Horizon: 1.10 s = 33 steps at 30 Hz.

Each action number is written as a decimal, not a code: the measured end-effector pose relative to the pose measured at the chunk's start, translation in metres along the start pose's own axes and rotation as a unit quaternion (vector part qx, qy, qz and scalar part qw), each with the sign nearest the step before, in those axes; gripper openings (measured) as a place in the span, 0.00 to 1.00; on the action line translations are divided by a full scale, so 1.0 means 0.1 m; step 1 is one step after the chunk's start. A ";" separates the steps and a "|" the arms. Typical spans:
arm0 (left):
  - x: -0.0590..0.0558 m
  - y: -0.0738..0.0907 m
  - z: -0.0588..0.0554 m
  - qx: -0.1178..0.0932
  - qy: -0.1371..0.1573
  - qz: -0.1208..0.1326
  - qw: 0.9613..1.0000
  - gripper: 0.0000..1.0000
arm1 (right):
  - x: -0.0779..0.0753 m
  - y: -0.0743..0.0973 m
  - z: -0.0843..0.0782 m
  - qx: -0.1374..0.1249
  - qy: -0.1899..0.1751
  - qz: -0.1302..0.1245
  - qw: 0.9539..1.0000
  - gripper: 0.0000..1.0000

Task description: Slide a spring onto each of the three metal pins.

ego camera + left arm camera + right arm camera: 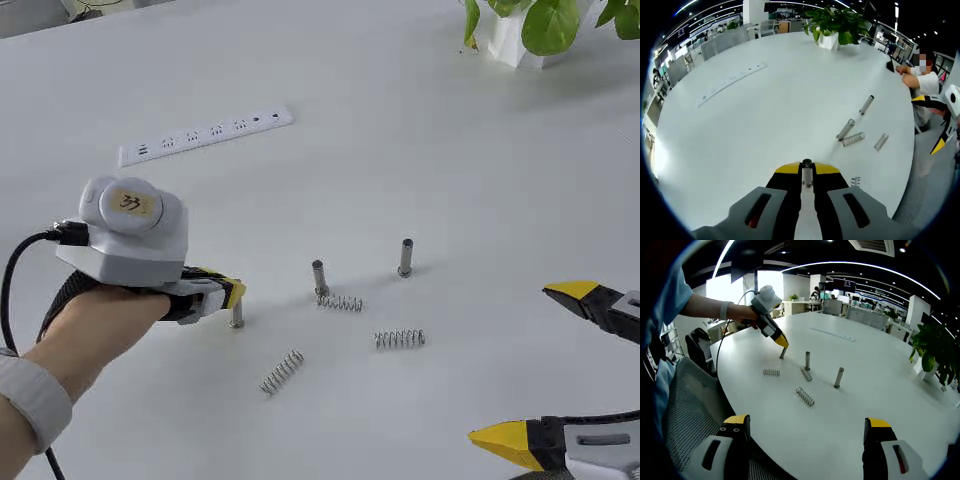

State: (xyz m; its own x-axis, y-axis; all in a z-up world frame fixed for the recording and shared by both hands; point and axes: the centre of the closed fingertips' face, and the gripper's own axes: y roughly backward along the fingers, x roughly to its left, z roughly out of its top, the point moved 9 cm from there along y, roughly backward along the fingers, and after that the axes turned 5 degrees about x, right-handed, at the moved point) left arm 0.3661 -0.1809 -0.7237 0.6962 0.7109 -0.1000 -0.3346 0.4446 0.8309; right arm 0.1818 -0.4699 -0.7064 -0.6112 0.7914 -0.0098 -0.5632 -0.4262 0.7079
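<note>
My left gripper (232,293) is shut on a short metal pin (237,316) standing on the white table; in its own view this pin (807,175) sits between the yellow jaw tips. Two more pins stand upright further right, one (319,277) near the middle and one (406,256) beyond it. Three springs lie flat: one (340,302) touching the middle pin's foot, one (399,339) to its right, one (282,371) nearer me. My right gripper (535,365) hovers open and holds nothing at the lower right, well apart from the parts (807,422).
A white power strip (205,135) lies at the back left. A potted plant (530,25) stands at the far right corner. A mesh chair (695,405) is by the table's edge. Another person (922,80) sits at the table's far side.
</note>
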 end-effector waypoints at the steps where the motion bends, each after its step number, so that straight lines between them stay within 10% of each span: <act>1: 0.00 0.00 0.00 0.000 0.000 0.000 1.000 0.04 | 0.00 0.00 0.00 0.000 0.000 0.000 1.000 0.94; 33: -0.02 0.05 -0.05 0.007 -0.024 0.007 1.000 0.04 | 0.00 -0.01 -0.01 0.002 0.005 0.004 1.000 0.94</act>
State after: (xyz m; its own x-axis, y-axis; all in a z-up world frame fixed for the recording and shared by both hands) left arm 0.3597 -0.1776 -0.7222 0.7215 0.6896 -0.0620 -0.3355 0.4266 0.8399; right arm 0.1818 -0.4700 -0.7080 -0.6214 0.7834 -0.0105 -0.5556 -0.4312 0.7109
